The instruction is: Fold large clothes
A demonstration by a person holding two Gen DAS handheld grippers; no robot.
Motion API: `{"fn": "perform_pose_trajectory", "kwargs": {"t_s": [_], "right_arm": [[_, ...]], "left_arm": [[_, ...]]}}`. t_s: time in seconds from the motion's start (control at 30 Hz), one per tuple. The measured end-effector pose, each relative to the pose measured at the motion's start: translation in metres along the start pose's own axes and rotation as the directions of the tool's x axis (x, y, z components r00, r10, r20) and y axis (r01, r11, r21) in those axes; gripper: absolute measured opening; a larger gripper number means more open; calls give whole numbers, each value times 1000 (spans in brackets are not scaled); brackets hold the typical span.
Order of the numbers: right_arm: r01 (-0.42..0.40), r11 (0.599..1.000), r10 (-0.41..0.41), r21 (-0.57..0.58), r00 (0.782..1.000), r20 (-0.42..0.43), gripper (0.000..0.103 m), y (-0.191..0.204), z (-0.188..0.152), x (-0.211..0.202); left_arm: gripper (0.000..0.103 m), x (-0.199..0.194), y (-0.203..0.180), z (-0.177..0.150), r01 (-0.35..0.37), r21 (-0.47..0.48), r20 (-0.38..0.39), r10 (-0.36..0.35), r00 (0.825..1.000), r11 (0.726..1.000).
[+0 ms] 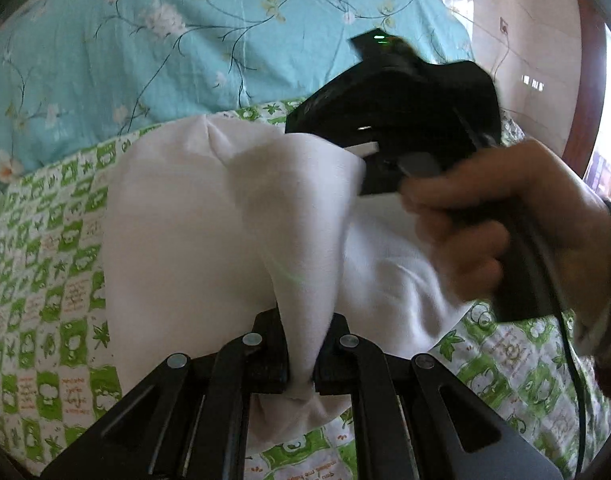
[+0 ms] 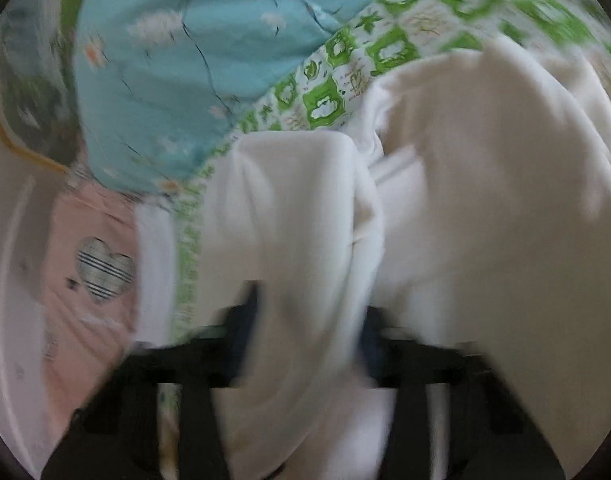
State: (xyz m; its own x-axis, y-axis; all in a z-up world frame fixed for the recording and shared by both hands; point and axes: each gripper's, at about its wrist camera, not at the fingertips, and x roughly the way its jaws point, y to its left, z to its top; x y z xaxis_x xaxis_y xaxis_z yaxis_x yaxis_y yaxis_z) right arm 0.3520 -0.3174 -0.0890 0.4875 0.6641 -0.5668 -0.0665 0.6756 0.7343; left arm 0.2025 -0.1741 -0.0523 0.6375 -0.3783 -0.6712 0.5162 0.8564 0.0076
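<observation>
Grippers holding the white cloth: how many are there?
2. The left gripper pinches a white cloth fold near the bottom of its own view; the right gripper has cloth between its blurred fingers.

a green-and-white patterned bedsheet [image 1: 45,264] spreads beneath and to both sides of the left gripper, printed with small cartoon squares and leaves. beyond the gripper, farther up the bed, lies a turquoise quilt [image 1: 145,52] with white flowers and thin dark stems, its edge resting on the sheet. ahead and to the right, a pale tiled wall [image 1: 517,32] and a dark reddish frame [image 1: 585,80] show. left of the right gripper, a pink cloth [image 2: 85,280] with a striped heart patch [image 2: 105,270] lies blurred, touching the quilt's edge.
</observation>
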Motion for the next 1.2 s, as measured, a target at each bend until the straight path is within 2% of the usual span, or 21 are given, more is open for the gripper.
{"fn": "perform_pose_trajectory", "kwargs": {"t_s": [0.03,0.1,0.2,0.27,0.37,0.47,0.57,0.67,0.77,0.8,0.83,0.9,1.03,1.07,1.1,1.13,1.17,1.2], "right_arm": [[5,1000,-5,-8,1000,-2,10,1,4,3],[-38,999,39,-33,999,18,8,10,12,-7],[-100,989,111,-111,989,97,8,24,13,-47],[-95,985,117,-147,982,150,8,23,10,-76],[-36,991,60,-129,980,189,8,1,9,-99],[56,997,-46,-55,984,171,8,-40,6,-99],[118,993,-111,-33,982,151,8,-64,1,-92],[128,991,-124,-21,982,146,8,-82,0,-90],[126,992,-122,-15,981,151,8,-83,-1,-84],[129,992,-124,-19,981,152,8,-81,-2,-83],[139,990,-133,-28,979,154,8,-79,-3,-84],[158,987,-150,-42,976,155,14,-73,-4,-87],[213,975,-200,-62,965,172,22,-63,-8,-97],[228,971,-213,-67,961,179,31,-62,-9,-102],[238,969,-221,-71,957,189,48,-60,-10,-107],[233,970,-214,-74,955,203,56,-59,-12,-113],[229,970,-208,-77,954,216,70,-58,-13,-117],[235,969,-211,-81,951,228,74,-56,-14,-121]], "left_arm": [[6,-3,-1,2,6,-2,4,-6,1000,1000],[7,-11,-4,11,23,-3,28,-23,999,1000],[7,-20,-15,23,77,11,64,-78,995,997],[7,-19,-32,29,127,32,70,-129,989,991],[7,1,-49,30,185,22,32,-186,982,982],[7,29,-60,24,226,-3,-42,-226,973,974],[7,40,-67,19,217,20,-65,-215,974,976],[9,46,-69,17,212,44,-75,-208,975,976],[14,44,-64,19,224,23,-86,-221,971,974],[16,40,-62,20,239,9,-90,-237,967,971],[23,38,-60,21,246,1,-91,-245,965,969],[34,26,-59,18,254,-12,-85,-254,963,967],[65,-6,-45,11,261,-51,-44,-264,964,964],[67,-13,-40,10,258,-64,-32,-260,965,964],[68,-23,-31,8,256,-90,-21,-259,966,962],[68,-28,-24,8,257,-111,-15,-260,965,960],[70,-32,-13,7,257,-142,-9,-261,965,956],[71,-35,-5,8,261,-169,-2,-265,964,950]]}}
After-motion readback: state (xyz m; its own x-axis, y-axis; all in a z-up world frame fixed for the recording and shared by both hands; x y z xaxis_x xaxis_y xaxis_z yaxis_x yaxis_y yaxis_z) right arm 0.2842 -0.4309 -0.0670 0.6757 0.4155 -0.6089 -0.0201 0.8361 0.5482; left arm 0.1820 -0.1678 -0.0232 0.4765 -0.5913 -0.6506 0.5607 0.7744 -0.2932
